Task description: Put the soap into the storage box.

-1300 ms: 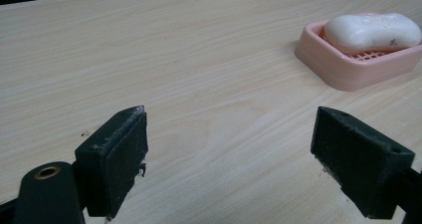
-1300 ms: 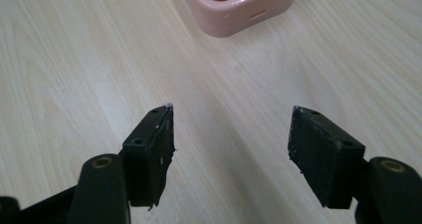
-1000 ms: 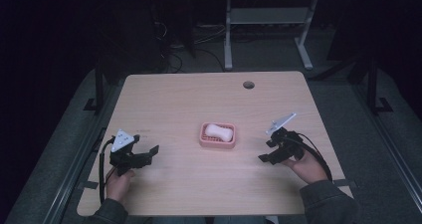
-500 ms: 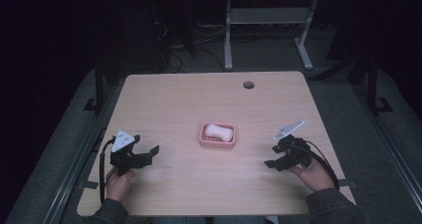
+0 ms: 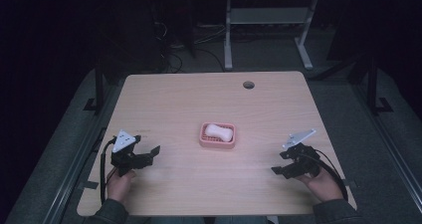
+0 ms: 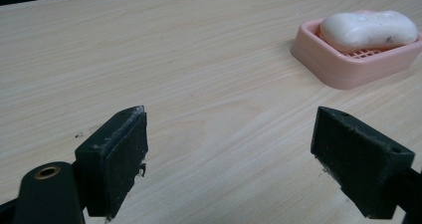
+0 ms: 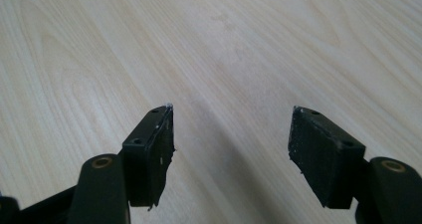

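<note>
Sitting near the middle of the wooden table [image 5: 189, 92], the pink soap dish [image 5: 217, 136] holds a white soap bar [image 5: 220, 131]; well to the dish's left, the left gripper [image 5: 145, 155] rests with jaws apart and empty; well to its right, the right gripper [image 5: 282, 162] is likewise spread, holding nothing.

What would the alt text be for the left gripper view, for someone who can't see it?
A white soap lies in a pink dish at the upper right of a pale wooden table. The left gripper rises from the bottom edge, its two black jaws wide apart with nothing between them, well short of the dish.
</note>
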A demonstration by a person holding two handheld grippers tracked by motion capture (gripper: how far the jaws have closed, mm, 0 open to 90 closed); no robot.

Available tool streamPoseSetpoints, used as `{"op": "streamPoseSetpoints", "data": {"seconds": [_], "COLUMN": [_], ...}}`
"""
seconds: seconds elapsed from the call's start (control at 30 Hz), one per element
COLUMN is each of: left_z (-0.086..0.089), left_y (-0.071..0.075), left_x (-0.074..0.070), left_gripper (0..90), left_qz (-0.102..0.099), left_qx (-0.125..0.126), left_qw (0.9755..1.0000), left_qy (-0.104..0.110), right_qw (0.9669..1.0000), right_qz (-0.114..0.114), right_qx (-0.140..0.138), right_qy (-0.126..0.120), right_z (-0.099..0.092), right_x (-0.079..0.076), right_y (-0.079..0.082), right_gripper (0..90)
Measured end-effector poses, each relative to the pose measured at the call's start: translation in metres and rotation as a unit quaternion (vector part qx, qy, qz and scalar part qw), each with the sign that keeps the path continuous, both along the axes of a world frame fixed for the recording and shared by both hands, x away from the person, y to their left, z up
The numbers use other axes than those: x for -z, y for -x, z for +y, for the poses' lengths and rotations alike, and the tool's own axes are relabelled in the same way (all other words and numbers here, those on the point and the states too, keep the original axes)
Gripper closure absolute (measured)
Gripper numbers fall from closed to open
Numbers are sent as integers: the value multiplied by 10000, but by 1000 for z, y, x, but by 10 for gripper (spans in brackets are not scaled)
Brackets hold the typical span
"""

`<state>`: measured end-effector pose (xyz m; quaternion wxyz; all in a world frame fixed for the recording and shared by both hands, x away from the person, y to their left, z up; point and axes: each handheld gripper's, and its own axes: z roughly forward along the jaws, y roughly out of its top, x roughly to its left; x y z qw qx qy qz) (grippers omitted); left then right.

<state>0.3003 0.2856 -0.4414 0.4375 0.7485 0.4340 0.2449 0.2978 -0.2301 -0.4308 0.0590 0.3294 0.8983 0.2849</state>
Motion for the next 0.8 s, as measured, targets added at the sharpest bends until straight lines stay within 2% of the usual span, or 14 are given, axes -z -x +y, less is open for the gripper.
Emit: {"op": "streamPoseSetpoints", "data": {"seconds": [0.37,0.57,0.77,0.8], "left_z": [-1,-2,-3,-3], "left_y": [0,0,-1,-1], "left_x": [1,2,2,2], "left_gripper": [141,141,140,141], "left_qz": [21,38,42,56], "left_qx": [15,45,44,60], "left_qw": [10000,10000,10000,10000], "left_qy": [24,26,5,23], "right_qw": [9997,9991,9984,9977], "right_qz": [-19,-157,-279,-352], "right_qx": [149,274,374,435], "right_qy": [-170,-293,-304,-374], "right_z": [-13,-20,-25,-28], "right_x": [11,14,12,11], "right_y": [13,22,30,33], "right_gripper": [338,338,338,338]}}
